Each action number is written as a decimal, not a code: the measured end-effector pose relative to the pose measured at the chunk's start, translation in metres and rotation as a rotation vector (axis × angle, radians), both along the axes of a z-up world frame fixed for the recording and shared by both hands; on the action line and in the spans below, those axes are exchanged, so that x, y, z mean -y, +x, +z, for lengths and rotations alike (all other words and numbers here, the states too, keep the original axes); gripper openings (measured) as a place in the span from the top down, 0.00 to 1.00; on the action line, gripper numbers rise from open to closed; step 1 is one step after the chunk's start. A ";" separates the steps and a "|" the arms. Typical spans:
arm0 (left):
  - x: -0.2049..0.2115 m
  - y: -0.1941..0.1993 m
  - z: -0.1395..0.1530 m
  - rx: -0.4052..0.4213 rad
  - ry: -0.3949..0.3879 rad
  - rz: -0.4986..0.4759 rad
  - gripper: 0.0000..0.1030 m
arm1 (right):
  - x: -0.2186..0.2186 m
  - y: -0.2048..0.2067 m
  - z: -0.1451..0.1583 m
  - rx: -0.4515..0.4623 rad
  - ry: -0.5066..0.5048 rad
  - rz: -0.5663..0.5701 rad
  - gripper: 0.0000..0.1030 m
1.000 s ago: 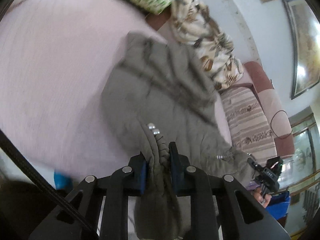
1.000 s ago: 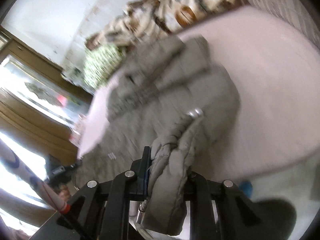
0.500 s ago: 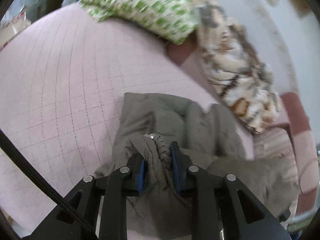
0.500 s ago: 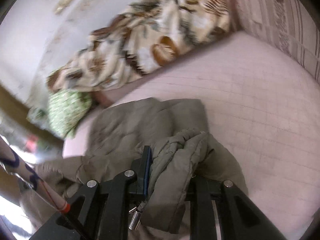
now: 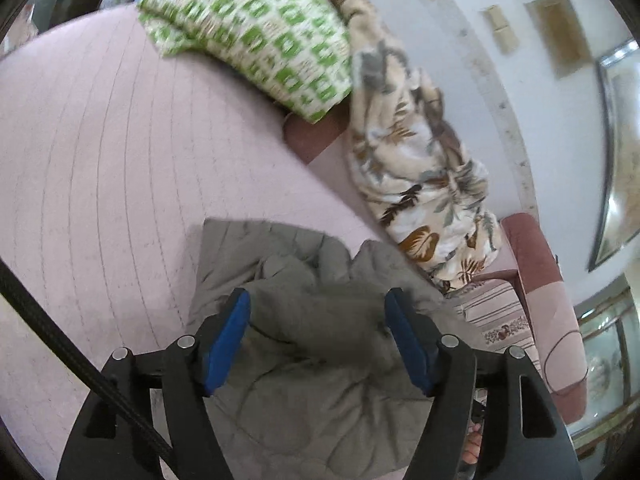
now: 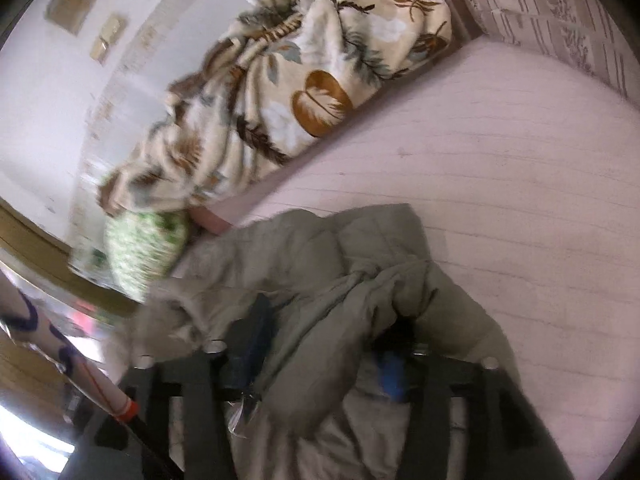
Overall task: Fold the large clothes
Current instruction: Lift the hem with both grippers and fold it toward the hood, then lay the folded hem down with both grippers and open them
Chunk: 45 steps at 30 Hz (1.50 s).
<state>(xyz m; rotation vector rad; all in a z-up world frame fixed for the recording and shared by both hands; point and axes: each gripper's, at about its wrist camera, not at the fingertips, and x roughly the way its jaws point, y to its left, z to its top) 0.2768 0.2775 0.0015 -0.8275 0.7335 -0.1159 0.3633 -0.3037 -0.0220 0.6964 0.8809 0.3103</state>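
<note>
Left wrist view: left gripper point(image 5: 318, 312) above grey jacket point(image 5: 304, 376), jaws spread wide, blue pads point(image 5: 226, 338) clear of fabric. Jacket bunched on pink bed point(image 5: 100, 184), near green pillow point(image 5: 256, 28) and leaf-print blanket point(image 5: 420, 184). Right wrist view: right gripper point(image 6: 326, 336) low over jacket point(image 6: 320, 280), jaws parted, cloth draped between.

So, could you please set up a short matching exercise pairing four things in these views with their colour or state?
Things:
1. left gripper
2. quilted jacket
3. folded cloth
4. blanket

States:
A. cream with brown leaf print
B. open above the jacket
C. green and white pattern
D. grey-green, lying on the pink bed

Pairs: 1-B, 2-D, 3-C, 4-A
</note>
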 end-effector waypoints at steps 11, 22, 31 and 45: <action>0.024 0.013 0.001 -0.017 0.298 -0.191 0.25 | -0.004 -0.027 0.037 0.153 -0.329 0.021 0.05; 0.036 0.088 -0.039 -0.049 0.311 -0.364 0.23 | 0.001 0.063 -0.034 -0.004 -0.390 0.118 0.05; 0.052 0.069 -0.042 -0.143 0.488 -0.242 0.90 | -0.017 0.042 -0.020 0.007 -0.460 0.138 0.75; 0.041 0.152 0.020 -0.211 0.641 -0.002 0.91 | -0.032 0.078 0.068 0.128 -0.559 -0.026 0.80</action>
